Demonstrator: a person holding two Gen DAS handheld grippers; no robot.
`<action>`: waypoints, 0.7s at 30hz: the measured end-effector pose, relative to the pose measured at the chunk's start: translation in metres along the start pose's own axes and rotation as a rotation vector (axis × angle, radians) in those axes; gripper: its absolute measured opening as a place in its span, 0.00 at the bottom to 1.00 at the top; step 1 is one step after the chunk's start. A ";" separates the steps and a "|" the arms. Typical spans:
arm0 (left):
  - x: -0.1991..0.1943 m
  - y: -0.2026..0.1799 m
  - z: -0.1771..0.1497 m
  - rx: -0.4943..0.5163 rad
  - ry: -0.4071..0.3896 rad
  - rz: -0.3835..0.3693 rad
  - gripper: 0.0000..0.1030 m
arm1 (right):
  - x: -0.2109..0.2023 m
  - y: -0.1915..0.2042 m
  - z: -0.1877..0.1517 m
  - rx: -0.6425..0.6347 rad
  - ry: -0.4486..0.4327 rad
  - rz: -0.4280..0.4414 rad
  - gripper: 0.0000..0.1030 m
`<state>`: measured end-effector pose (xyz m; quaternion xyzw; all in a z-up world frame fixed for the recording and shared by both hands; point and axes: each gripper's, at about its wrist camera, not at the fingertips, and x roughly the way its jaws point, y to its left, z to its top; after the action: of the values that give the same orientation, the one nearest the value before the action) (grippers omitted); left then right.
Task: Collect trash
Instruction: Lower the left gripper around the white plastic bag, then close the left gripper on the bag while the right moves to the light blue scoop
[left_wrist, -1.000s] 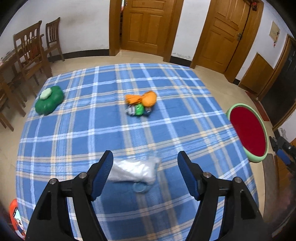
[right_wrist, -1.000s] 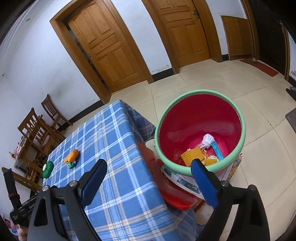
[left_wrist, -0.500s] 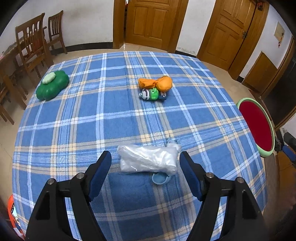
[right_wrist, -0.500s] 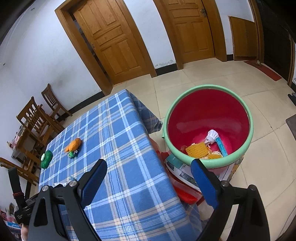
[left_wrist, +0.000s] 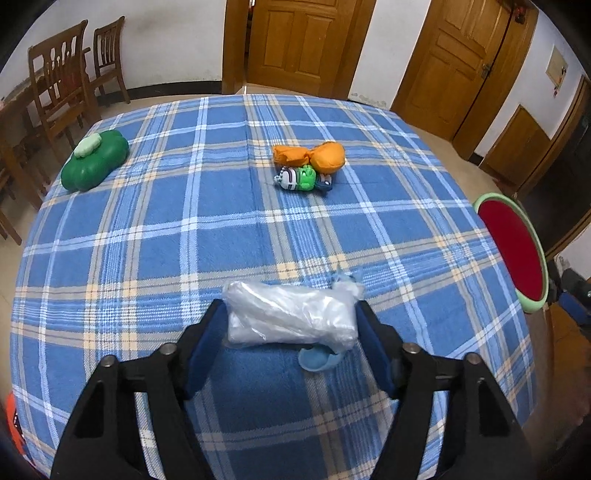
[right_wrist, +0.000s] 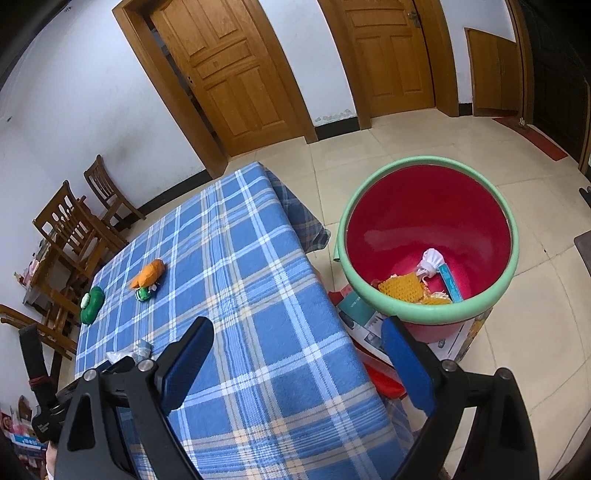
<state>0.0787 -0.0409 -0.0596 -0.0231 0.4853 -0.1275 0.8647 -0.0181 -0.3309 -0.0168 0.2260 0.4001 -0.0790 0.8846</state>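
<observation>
A crumpled clear plastic bag (left_wrist: 288, 310) lies on the blue plaid tablecloth (left_wrist: 229, 236), with a small blue ring (left_wrist: 317, 360) under its near edge. My left gripper (left_wrist: 291, 314) is low over the cloth. Its jaws are closing, one finger at each end of the bag, and the bag does not look squeezed. My right gripper (right_wrist: 297, 328) is open and empty above the table's right edge. The red bucket (right_wrist: 406, 221) with a green rim stands on the floor beyond it and holds a yellow knit piece (right_wrist: 400, 288), a white wad (right_wrist: 430, 262) and a blue strip.
An orange soft toy (left_wrist: 310, 157) and a small green figure (left_wrist: 301, 179) lie mid-table, and a green cushion-shaped thing (left_wrist: 94, 160) sits at the far left. The bucket (left_wrist: 532, 306) stands off the table's right edge. Wooden chairs (left_wrist: 59, 85) and doors line the far walls.
The left gripper has sunk toward the bag, and its fingers now flank it more narrowly. The right gripper has shifted over the table, so more cloth shows and the bucket sits further right.
</observation>
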 end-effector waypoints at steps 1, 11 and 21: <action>-0.002 0.001 0.000 -0.004 -0.006 -0.002 0.67 | 0.001 0.001 0.000 0.000 0.003 0.001 0.91; -0.033 0.023 0.005 -0.069 -0.097 -0.002 0.67 | 0.009 0.029 -0.007 -0.062 0.028 0.032 0.91; -0.061 0.062 -0.007 -0.157 -0.159 0.055 0.67 | 0.024 0.093 -0.025 -0.207 0.075 0.074 0.91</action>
<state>0.0546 0.0348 -0.0232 -0.0874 0.4243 -0.0631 0.8991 0.0113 -0.2357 -0.0180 0.1509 0.4302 0.0037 0.8900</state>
